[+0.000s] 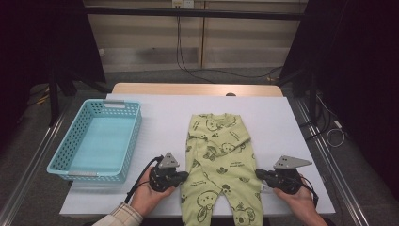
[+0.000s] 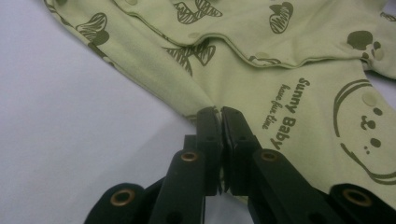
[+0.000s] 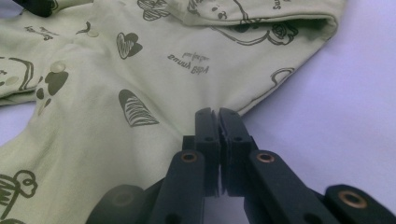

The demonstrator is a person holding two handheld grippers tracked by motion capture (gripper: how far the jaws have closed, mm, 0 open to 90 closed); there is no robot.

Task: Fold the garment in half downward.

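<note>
Low in the high view, both hands come in from the bottom edge, each gripping a tool. The left gripper [image 1: 184,175] sits just left of centre, its black jaws pointing right, grey three-cornered plate on top, cable looping down past a plaid sleeve [image 1: 120,217] at the bottom edge. The right gripper [image 1: 259,173] sits lower right, jaws pointing left. In each gripper view the two black jaws rise from the bottom and stand pressed together, tips pinched tight on the edge of fabric.
</note>
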